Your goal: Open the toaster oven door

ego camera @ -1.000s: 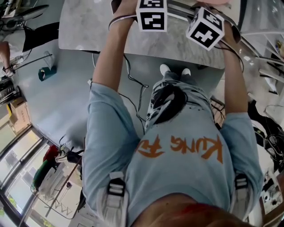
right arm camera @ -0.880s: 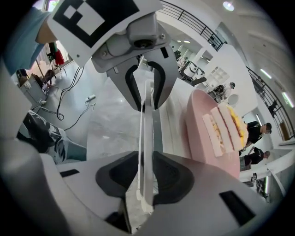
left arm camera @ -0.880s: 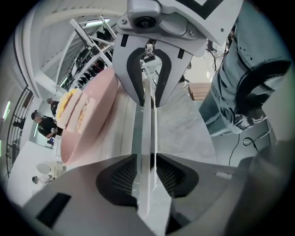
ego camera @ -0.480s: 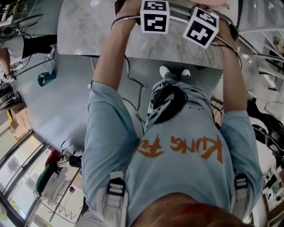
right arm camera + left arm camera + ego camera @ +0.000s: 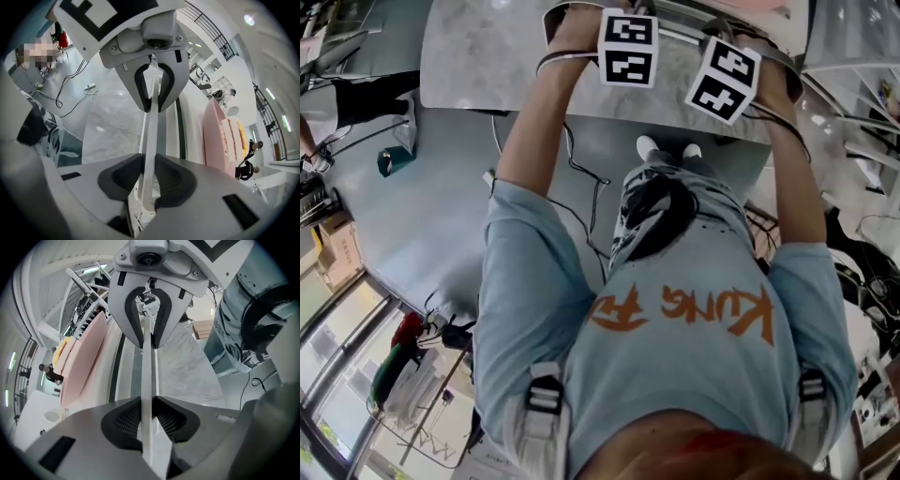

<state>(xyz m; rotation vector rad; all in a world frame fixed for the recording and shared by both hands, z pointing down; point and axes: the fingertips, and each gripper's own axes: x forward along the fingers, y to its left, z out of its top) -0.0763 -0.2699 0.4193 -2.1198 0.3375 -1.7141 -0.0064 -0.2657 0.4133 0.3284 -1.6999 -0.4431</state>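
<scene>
A thin white bar, the toaster oven door handle (image 5: pixel 149 380), runs between both pairs of jaws. My left gripper (image 5: pixel 149 420) has its dark pads against the bar on both sides, and its jaws are closing. In the left gripper view my right gripper (image 5: pixel 148 338) faces me at the bar's far end, clamped on it. In the right gripper view the handle (image 5: pixel 151 136) lies between my right gripper's (image 5: pixel 149 180) pads, which touch it. The head view shows only the two marker cubes (image 5: pixel 628 49) (image 5: pixel 724 80) above the table; the jaws and the oven front are hidden.
A grey marble table top (image 5: pixel 478 56) carries the oven. A pale door panel with a dark strip (image 5: pixel 118 376) runs beside the handle, and a pink panel (image 5: pixel 84 362) lies beyond it. Cables (image 5: pixel 581 178) trail on the floor under the table. People stand far off.
Both marker cubes have slid a little down the head view, toward the person's body, and the right cube has edged left.
</scene>
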